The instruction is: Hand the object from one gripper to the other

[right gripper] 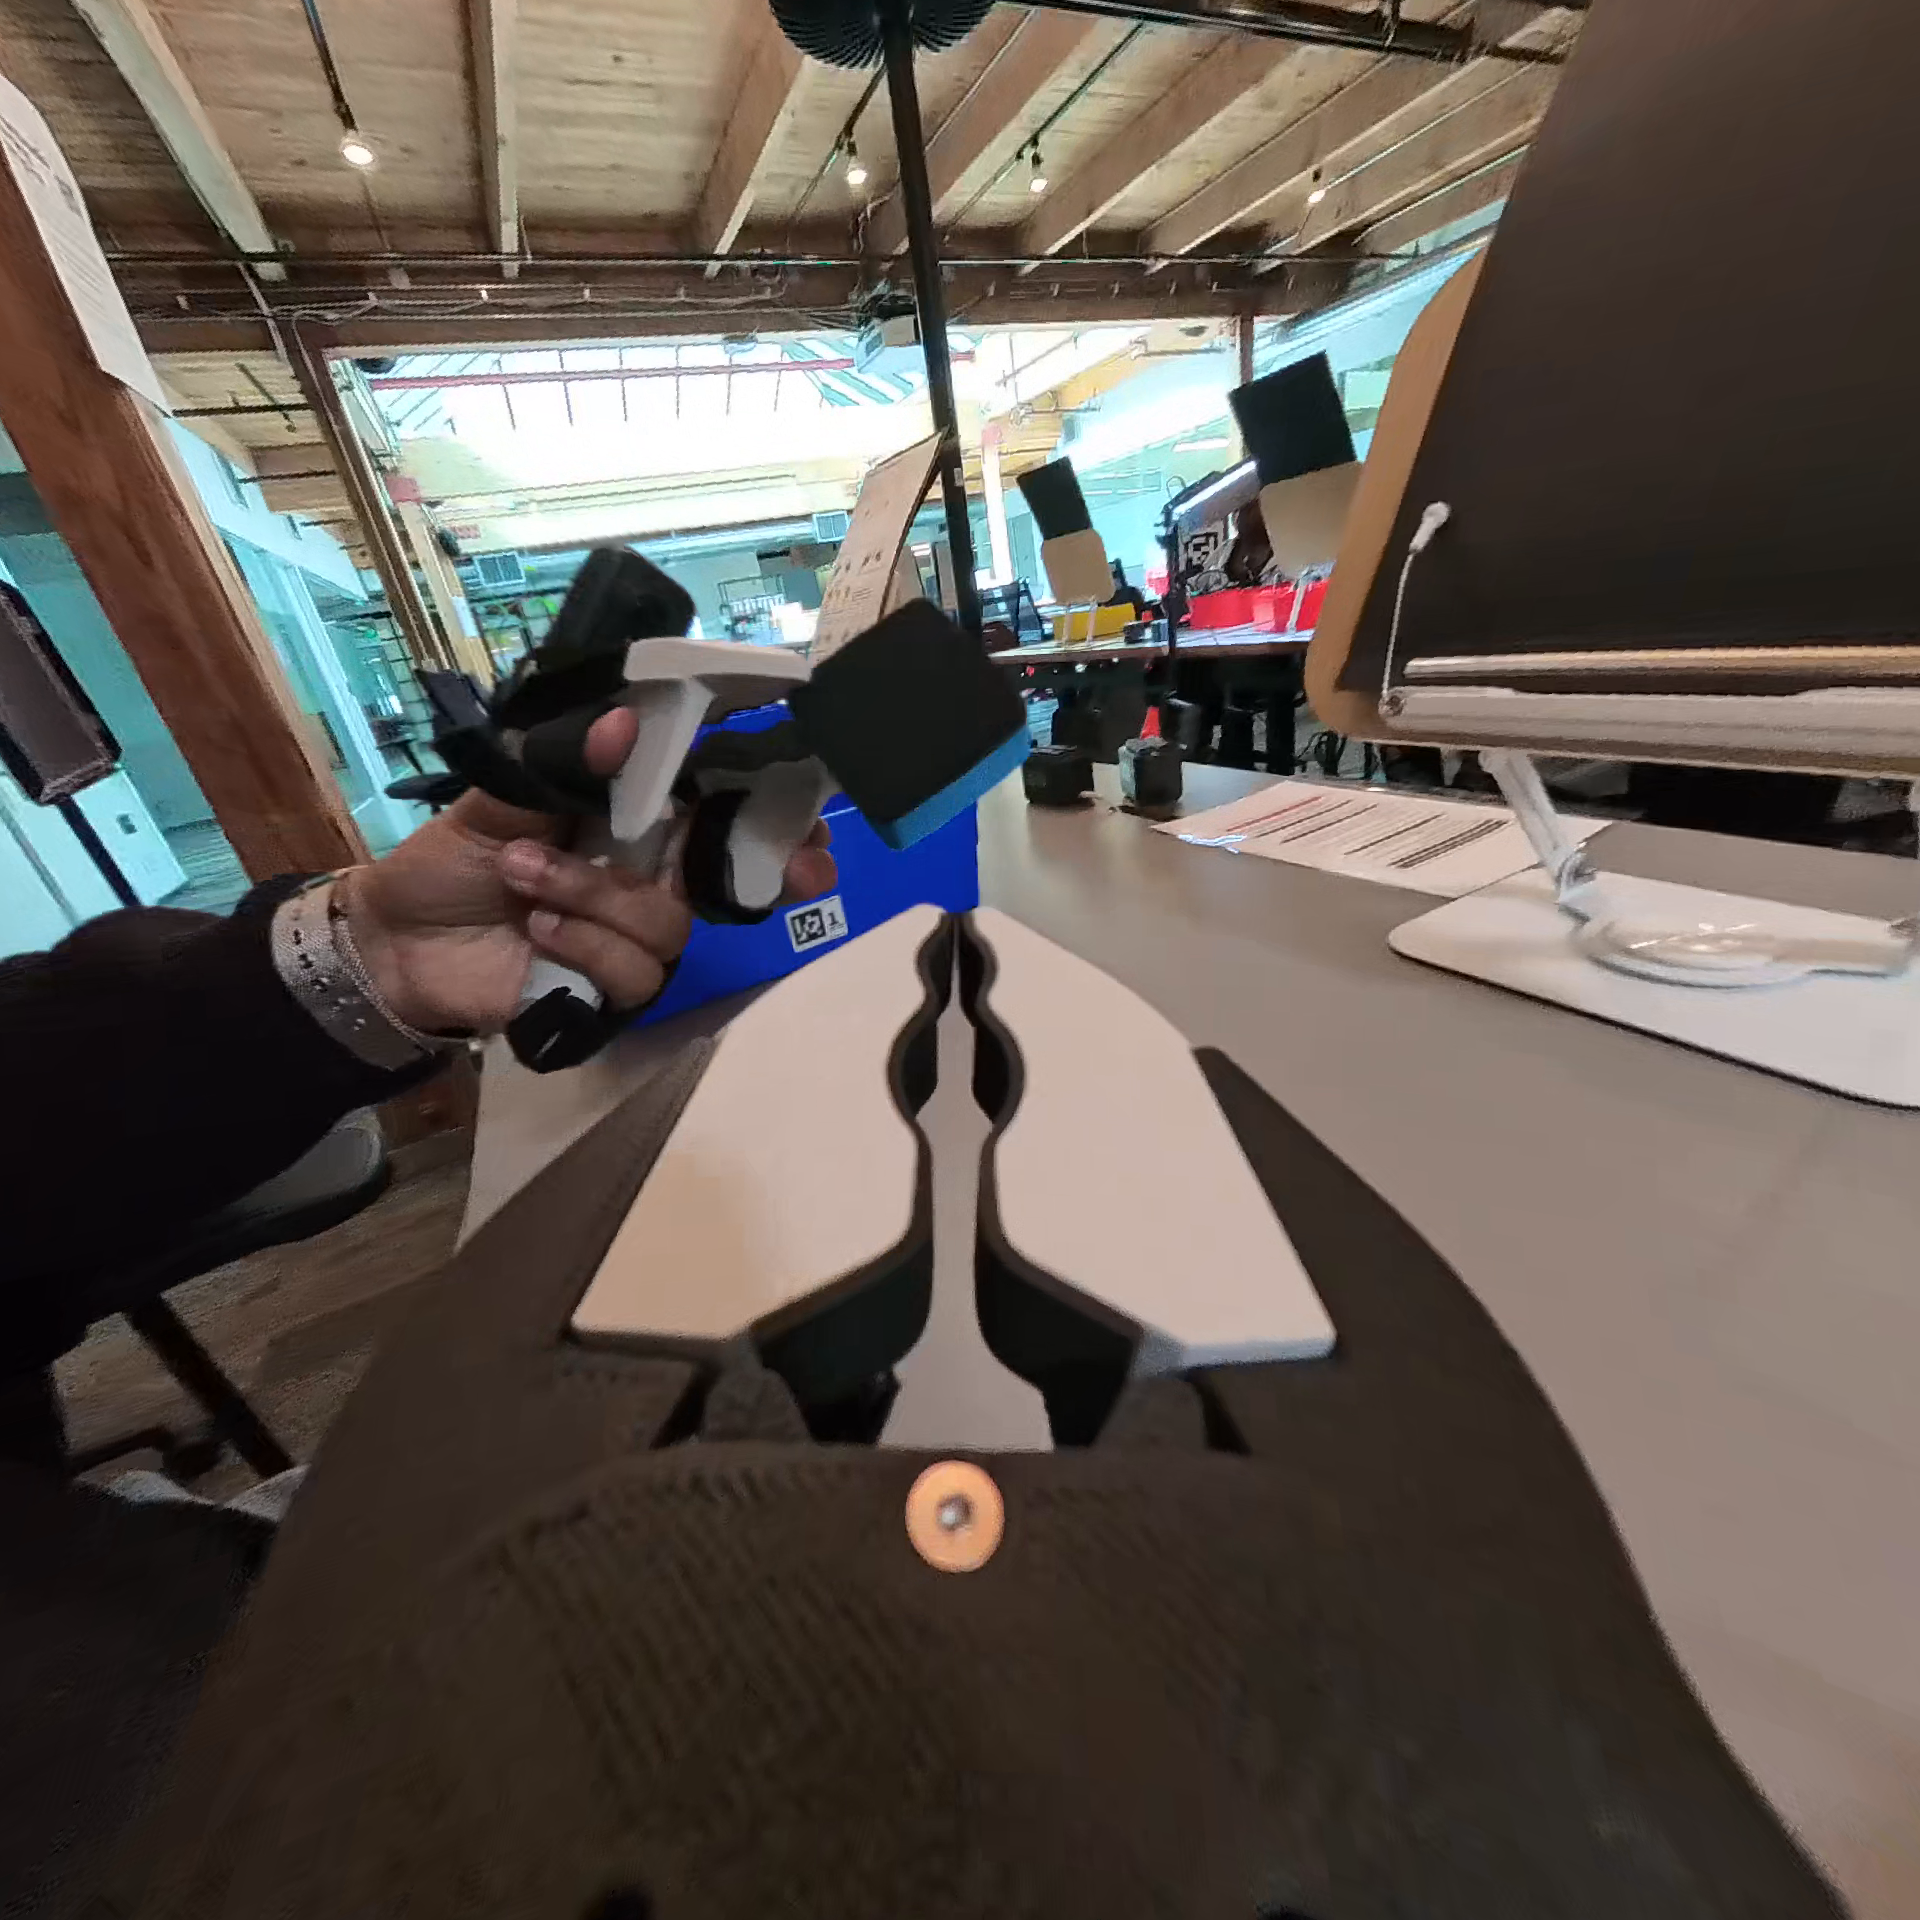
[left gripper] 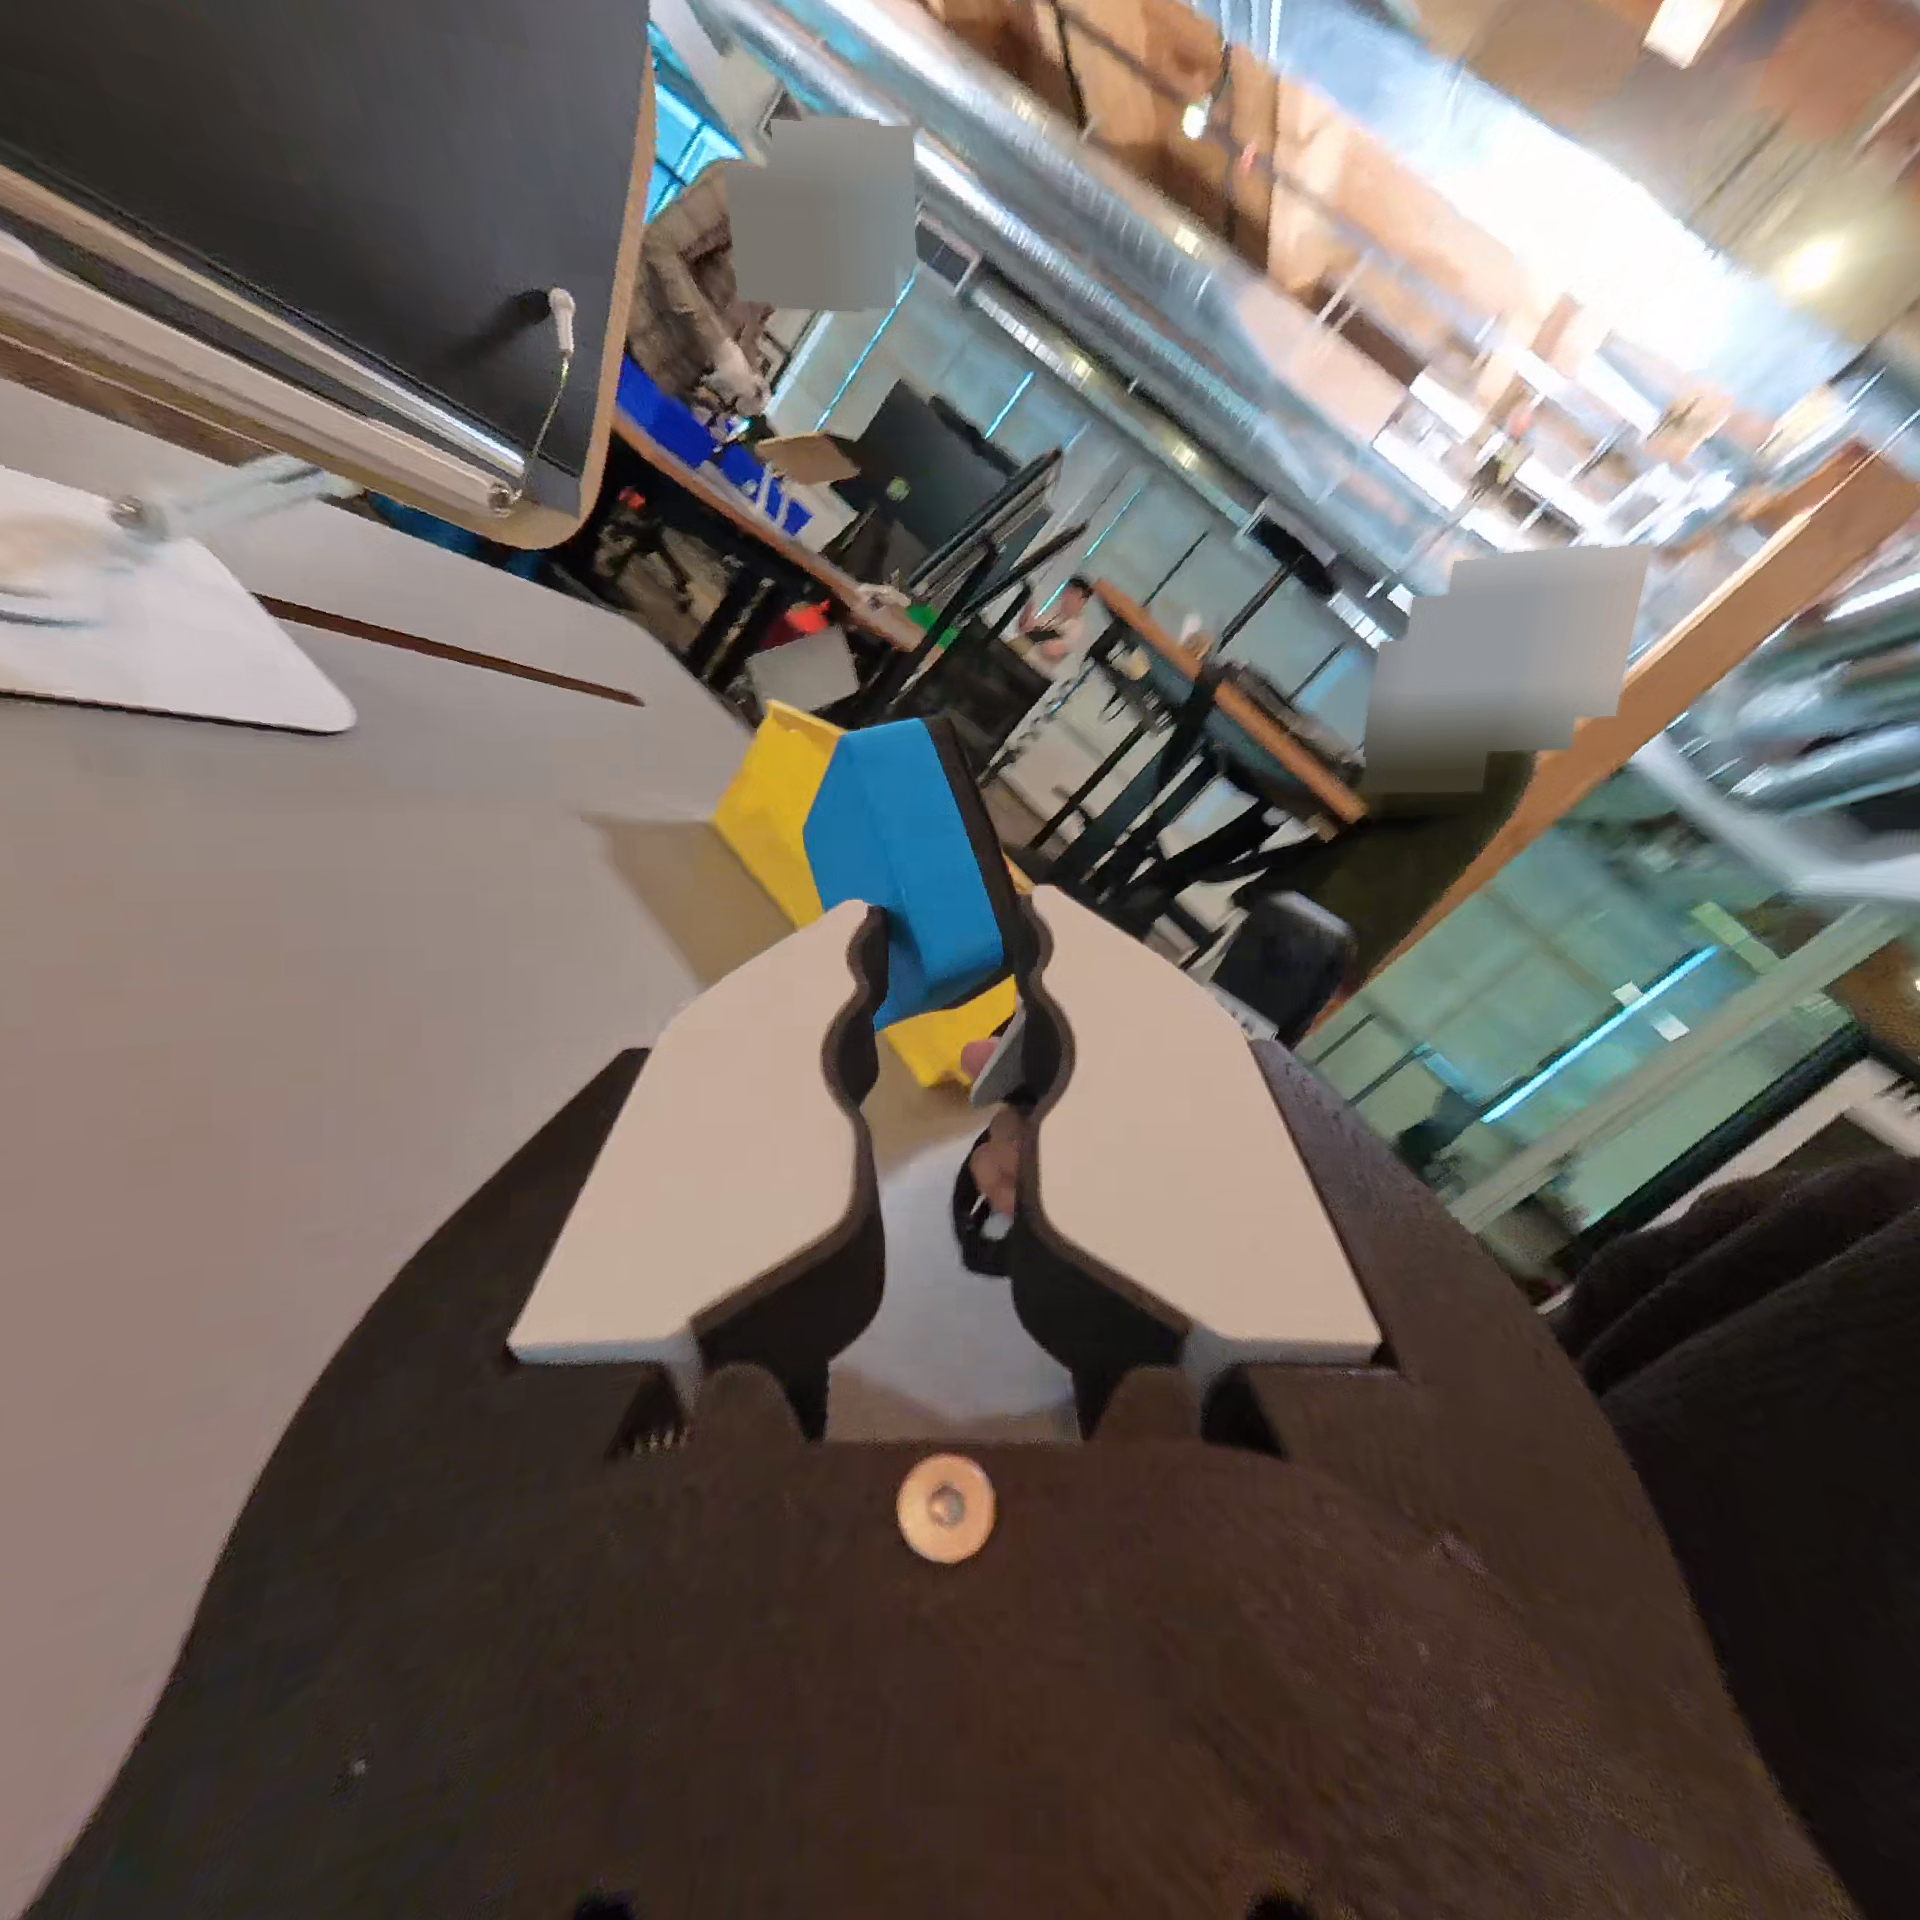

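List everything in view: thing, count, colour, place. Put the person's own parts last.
Sponge: one, blue with a black face, held in the left gripper above the table.
Blue bin: one, on the table's left edge, behind the sponge.
Yellow bin: one, at the table edge, behind the sponge in the left wrist view.
Table: one, grey.
Stand: one, white base, on the table at the right.
Paper: one sheet, white, beside the stand.
Left hand: one, gripping the left gripper's handle.
Left gripper: shut on the sponge.
Right gripper: shut, empty.
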A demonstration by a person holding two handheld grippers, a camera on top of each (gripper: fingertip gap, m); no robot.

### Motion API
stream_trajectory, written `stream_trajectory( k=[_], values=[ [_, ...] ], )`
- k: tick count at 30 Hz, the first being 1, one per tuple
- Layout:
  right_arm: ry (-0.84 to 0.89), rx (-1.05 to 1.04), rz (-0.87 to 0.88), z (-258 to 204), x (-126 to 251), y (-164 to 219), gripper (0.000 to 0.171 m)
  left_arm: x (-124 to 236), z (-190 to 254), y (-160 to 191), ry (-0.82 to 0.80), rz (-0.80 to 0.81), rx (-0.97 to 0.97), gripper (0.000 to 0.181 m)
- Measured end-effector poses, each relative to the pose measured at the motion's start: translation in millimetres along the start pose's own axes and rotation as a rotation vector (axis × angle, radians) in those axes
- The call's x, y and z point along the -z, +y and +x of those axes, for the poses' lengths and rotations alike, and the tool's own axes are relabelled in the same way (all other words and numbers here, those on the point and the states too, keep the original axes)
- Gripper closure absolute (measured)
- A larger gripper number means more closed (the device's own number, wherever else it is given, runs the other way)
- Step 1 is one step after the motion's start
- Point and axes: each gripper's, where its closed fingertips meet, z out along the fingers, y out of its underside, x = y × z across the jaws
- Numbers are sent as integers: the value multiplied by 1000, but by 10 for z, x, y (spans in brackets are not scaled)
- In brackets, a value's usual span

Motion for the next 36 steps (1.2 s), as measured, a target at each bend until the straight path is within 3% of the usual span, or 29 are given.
stream_trajectory(
  k=[3,6,9,14,19,31,36],
  values=[
    [-27,-78,-40,-9,-5,101,164,-125,-32,-5,102,46,103,158],
    [-45,-97,-93,-52,2,212,159,-71,55,130,325,107,-21,157],
    [-34,-62,-145,-59,23,310,156,-19,-212,367,305,71,-63,157],
    [-33,1,-195,-14,-17,466,147,-39,-180,186,428,141,128,157],
    [-123,-150,-165,-158,-40,517,128,-182,-52,415,487,61,177,157],
    [-191,-464,-20,-192,34,309,134,-275,128,737,520,-29,121,158],
    [-310,-726,27,-194,0,298,139,-227,134,825,517,-61,89,157]
  ],
)
